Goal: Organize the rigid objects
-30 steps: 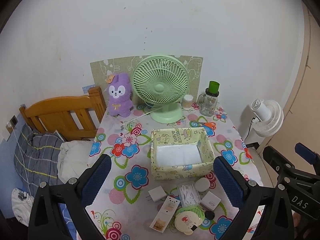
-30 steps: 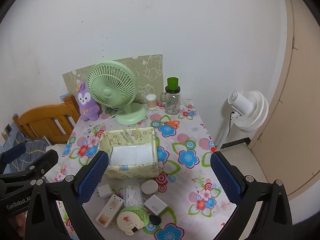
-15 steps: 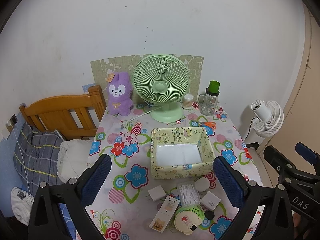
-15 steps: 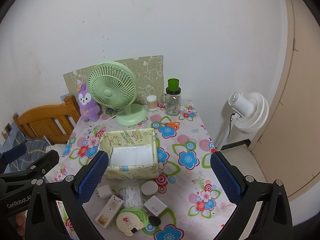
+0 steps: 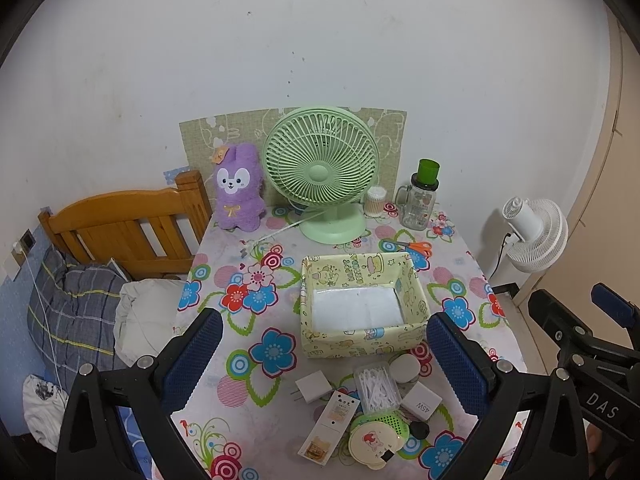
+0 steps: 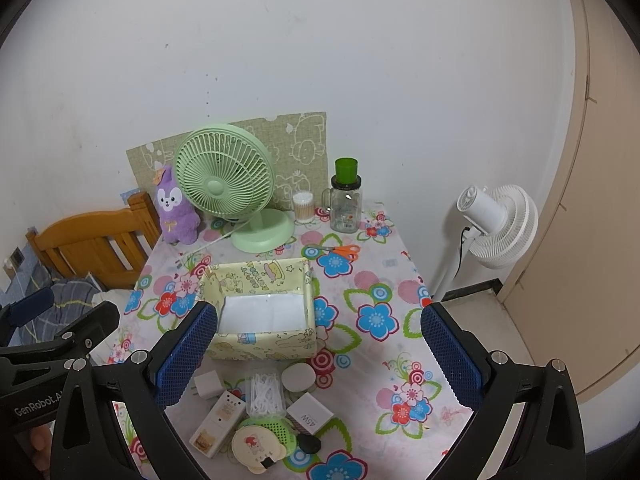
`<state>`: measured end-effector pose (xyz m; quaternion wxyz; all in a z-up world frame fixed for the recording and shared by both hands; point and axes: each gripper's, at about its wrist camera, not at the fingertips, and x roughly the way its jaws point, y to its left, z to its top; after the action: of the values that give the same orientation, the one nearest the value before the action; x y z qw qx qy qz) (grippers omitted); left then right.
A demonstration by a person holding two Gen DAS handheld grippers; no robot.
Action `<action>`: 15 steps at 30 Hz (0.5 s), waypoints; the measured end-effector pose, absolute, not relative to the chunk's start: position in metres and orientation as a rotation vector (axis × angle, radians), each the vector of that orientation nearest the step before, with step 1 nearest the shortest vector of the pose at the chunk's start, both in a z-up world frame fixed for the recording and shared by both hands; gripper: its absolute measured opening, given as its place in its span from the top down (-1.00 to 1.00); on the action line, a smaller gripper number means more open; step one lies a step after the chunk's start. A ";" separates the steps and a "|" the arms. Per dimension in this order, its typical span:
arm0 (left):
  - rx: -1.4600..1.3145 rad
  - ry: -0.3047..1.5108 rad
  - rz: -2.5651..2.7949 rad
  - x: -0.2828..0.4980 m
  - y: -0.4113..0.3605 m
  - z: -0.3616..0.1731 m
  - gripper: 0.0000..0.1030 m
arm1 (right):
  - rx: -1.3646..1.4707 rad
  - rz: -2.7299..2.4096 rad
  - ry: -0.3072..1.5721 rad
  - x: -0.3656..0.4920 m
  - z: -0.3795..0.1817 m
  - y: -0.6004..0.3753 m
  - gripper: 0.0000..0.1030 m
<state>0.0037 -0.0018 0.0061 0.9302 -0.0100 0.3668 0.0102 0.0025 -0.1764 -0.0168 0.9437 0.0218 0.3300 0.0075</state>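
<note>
A yellow patterned box (image 5: 362, 308) (image 6: 262, 312) with a white bottom stands empty mid-table. In front of it lies a cluster: a white plug (image 5: 312, 387) (image 6: 208, 386), a flat white packet (image 5: 329, 424) (image 6: 218, 422), a clear case of cotton swabs (image 5: 376, 386) (image 6: 266, 394), a round white jar (image 5: 405, 368) (image 6: 298, 376), a white 45W charger (image 5: 422, 401) (image 6: 310, 414), a green and cream round item (image 5: 376, 436) (image 6: 262, 442) and a small black cap (image 5: 420, 430) (image 6: 309, 443). My left gripper (image 5: 320, 360) and right gripper (image 6: 316, 356) hover open above the near edge, holding nothing.
At the back stand a green fan (image 5: 322, 168), a purple plush rabbit (image 5: 238, 188), a swab jar (image 5: 375, 202) and a glass mug with green lid (image 5: 422, 200). Orange scissors (image 5: 412, 246) lie behind the box. A wooden bed frame (image 5: 120, 224) is left, a white floor fan (image 5: 534, 234) right.
Both grippers have drifted very slightly; the scene is otherwise the same and both stay open.
</note>
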 end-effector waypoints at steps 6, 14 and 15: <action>-0.017 0.767 0.018 0.006 -0.004 0.002 -1.00 | 0.043 0.017 0.684 0.007 -0.019 -0.177 -1.00; -0.019 0.801 0.000 0.018 -0.006 -0.008 -1.00 | 0.035 0.021 0.695 0.014 -0.032 -0.180 -1.00; -0.020 0.804 -0.001 0.020 -0.007 -0.010 -1.00 | 0.035 0.022 0.694 0.015 -0.034 -0.181 -1.00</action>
<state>0.0203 -0.0069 -0.0096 0.9202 -0.0096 0.3914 -0.0005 0.0154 -0.1808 -0.0341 0.9401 0.0169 0.3402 0.0110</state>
